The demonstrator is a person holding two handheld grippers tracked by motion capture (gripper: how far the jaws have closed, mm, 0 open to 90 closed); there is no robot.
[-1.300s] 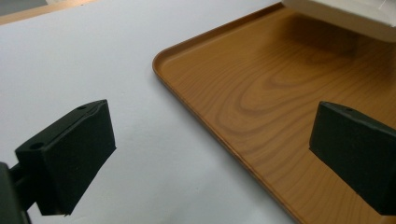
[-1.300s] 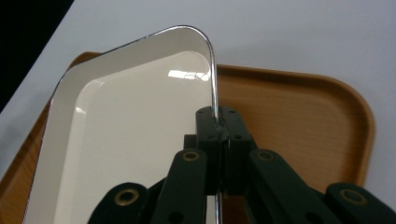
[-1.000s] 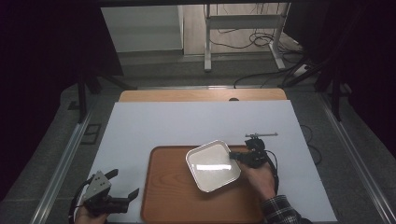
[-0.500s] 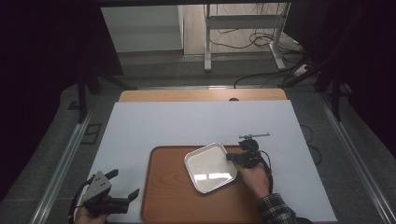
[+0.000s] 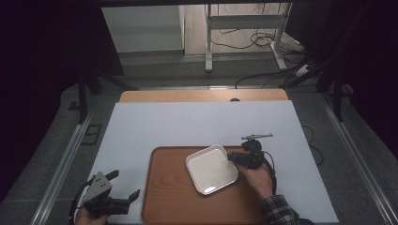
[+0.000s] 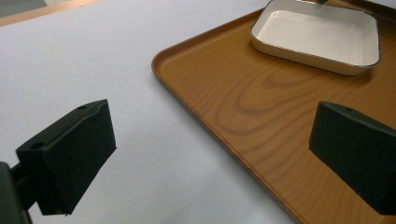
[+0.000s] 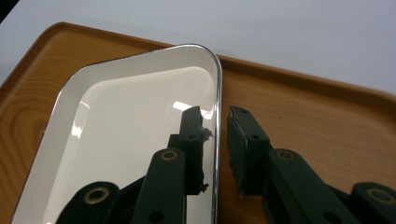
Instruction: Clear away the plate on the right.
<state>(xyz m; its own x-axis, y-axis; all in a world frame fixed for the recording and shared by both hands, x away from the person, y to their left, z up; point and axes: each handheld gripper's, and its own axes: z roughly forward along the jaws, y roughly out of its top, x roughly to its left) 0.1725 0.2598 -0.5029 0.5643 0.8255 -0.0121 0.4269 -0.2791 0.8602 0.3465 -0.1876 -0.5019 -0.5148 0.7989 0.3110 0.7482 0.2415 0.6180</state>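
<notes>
The right tongs (image 7: 223,140) straddle the rim of a white enamel dish (image 7: 135,116), one jaw inside the dish and the other outside on the tray side; a narrow gap shows on either side of the rim, so whether they are clamped on it or merely set around it cannot be told. In the high view these tongs (image 5: 233,159) meet the dish (image 5: 211,168) at its right edge, with the person's hand (image 5: 258,179) behind them. The dish sits on a wooden tray (image 5: 169,197), toward its upper right part, turned at an angle to the tray's sides. The left tongs (image 6: 210,154) are released, jaws spread wide and holding nothing, near the tray's left edge (image 6: 187,100). In the high view they (image 5: 124,187) hover at the desk's (image 5: 197,124) near-left corner, over its white surface.
</notes>
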